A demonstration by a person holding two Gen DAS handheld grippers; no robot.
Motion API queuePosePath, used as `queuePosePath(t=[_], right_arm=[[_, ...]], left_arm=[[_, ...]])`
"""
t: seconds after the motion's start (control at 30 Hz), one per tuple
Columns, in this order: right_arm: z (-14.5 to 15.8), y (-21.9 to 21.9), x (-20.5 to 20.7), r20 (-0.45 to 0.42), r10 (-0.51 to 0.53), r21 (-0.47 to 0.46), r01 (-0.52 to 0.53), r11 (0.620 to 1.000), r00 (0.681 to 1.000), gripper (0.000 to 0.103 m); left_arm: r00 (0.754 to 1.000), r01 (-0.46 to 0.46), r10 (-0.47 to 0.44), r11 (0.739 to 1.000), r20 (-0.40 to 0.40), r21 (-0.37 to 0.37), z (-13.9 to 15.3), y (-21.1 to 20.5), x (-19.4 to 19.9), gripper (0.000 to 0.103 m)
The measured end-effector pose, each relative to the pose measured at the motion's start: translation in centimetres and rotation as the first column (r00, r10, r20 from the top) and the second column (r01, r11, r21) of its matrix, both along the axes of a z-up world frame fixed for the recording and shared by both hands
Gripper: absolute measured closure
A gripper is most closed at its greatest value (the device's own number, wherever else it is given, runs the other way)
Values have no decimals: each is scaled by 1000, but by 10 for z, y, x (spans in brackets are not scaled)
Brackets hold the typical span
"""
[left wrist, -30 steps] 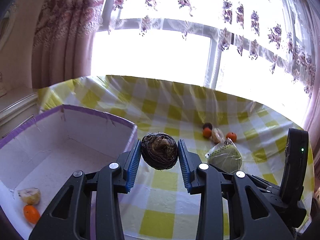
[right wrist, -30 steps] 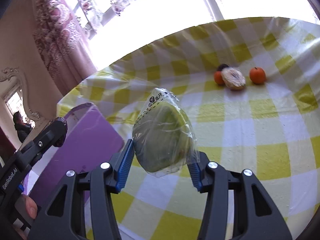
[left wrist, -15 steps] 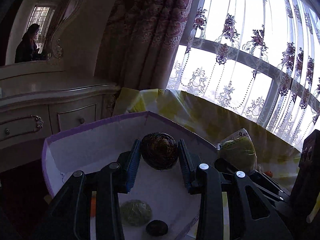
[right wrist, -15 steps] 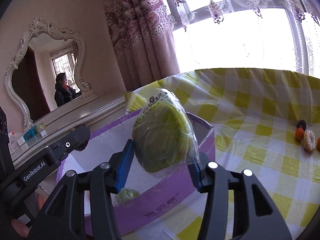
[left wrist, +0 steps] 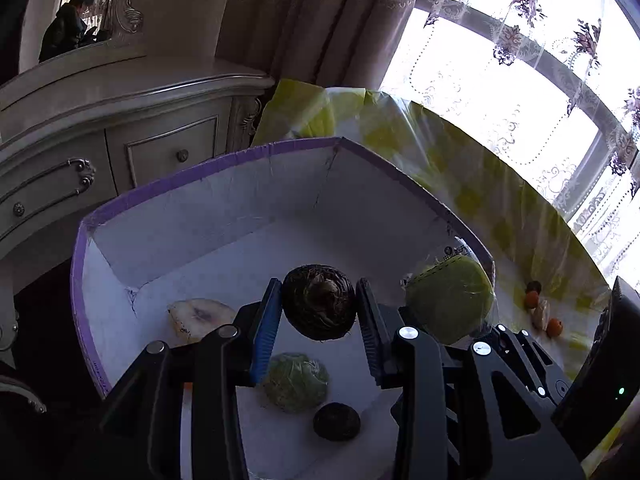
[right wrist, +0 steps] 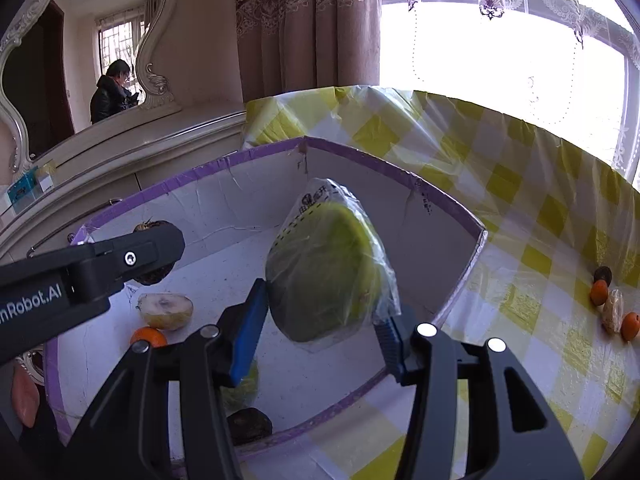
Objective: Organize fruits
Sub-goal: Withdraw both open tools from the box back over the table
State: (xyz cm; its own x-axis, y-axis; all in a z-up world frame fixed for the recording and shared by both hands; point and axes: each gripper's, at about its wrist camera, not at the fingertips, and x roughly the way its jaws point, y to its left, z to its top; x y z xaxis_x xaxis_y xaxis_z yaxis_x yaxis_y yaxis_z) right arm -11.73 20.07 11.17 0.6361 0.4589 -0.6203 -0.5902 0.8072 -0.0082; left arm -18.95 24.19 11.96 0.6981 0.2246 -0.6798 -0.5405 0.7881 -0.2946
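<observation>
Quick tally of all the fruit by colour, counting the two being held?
Dark brown fruits: 3
Green fruits: 2
Orange fruits: 3
Pale fruits: 2
Total: 10

Box point(right wrist: 440, 204) sits on the table point(right wrist: 520, 184), loose fruits point(right wrist: 612, 308) to its right
</observation>
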Motion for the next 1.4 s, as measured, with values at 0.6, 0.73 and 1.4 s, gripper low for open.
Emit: queuePosePath(t=[0.6,0.73,1.4], right_arm=[[-9,15,-20,77,129,-94,-122,988,989,4],[9,-10,-22,130,103,48,-110,993,986,3],[-77,-284,94,-178,-701,120,722,682,691,2]], left_arm=[[977,-214,212,970,-25,-114,-5,17,-10,15],[970,-238,237,971,50,4,13,-3,-17,14],[762,579,-647,674,-11,459,-19,-239,96,11]])
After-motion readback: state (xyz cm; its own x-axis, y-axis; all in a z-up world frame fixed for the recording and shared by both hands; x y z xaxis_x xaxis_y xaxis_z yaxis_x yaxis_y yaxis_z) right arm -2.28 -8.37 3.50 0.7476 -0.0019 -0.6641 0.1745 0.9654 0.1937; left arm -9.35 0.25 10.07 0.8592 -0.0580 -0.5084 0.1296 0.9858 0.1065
